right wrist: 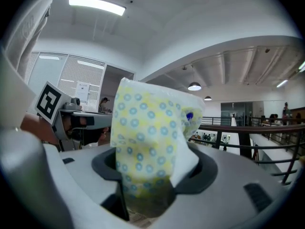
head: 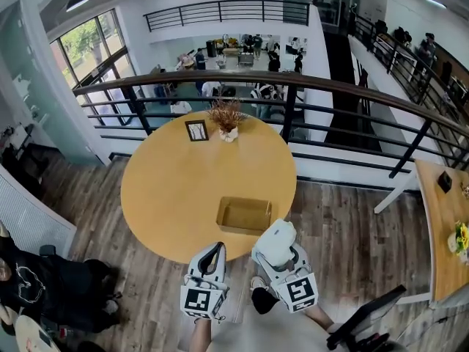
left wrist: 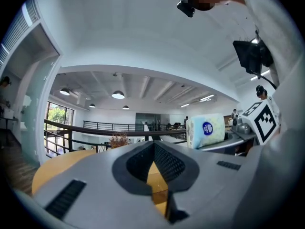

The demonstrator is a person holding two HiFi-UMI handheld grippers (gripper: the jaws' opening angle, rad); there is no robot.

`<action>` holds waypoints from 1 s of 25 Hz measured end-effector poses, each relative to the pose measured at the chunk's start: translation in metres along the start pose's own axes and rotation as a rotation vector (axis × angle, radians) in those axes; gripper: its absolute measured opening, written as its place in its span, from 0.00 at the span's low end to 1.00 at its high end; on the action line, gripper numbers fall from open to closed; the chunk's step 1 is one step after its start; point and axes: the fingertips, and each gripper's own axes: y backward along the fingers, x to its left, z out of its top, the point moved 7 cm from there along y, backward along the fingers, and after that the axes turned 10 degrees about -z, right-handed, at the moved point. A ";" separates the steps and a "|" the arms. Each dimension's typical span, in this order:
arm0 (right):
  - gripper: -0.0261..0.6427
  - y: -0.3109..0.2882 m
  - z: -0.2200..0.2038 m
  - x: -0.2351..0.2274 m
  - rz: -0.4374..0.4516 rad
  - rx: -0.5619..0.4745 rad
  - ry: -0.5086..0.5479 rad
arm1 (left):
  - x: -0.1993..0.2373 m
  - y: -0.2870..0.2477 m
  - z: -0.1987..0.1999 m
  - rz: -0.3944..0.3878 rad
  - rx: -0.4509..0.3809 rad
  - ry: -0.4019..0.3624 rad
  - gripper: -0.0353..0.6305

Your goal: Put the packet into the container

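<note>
An open, empty cardboard container (head: 244,217) sits on the round wooden table (head: 176,189) near its front edge. My right gripper (head: 275,235) is shut on the packet (head: 277,242), a soft white pack with blue-dotted yellow print (right wrist: 147,142) that stands upright between the jaws and hides most of the right gripper view. The held packet hangs just in front of the container, at the table's edge. My left gripper (head: 220,246) hovers beside it to the left, also at the table's edge, its jaws closed with nothing between them (left wrist: 153,157). In the left gripper view the packet (left wrist: 206,130) shows at the right.
A dried plant in a pot (head: 226,117) and a small picture frame (head: 196,130) stand at the table's far edge, by a dark railing (head: 330,86). A person in dark clothes (head: 44,288) sits at lower left. Another wooden table (head: 443,218) is at right.
</note>
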 end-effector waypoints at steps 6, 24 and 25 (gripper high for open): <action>0.46 -0.035 0.007 -0.023 0.013 -0.002 -0.003 | 0.017 -0.031 0.007 0.010 -0.018 0.034 0.06; 0.46 -0.079 -0.015 -0.025 0.083 0.150 0.028 | 0.058 -0.041 -0.025 0.090 0.120 0.113 0.06; 0.46 -0.081 -0.017 -0.025 0.081 0.170 0.017 | 0.061 -0.043 -0.028 0.091 0.124 0.120 0.06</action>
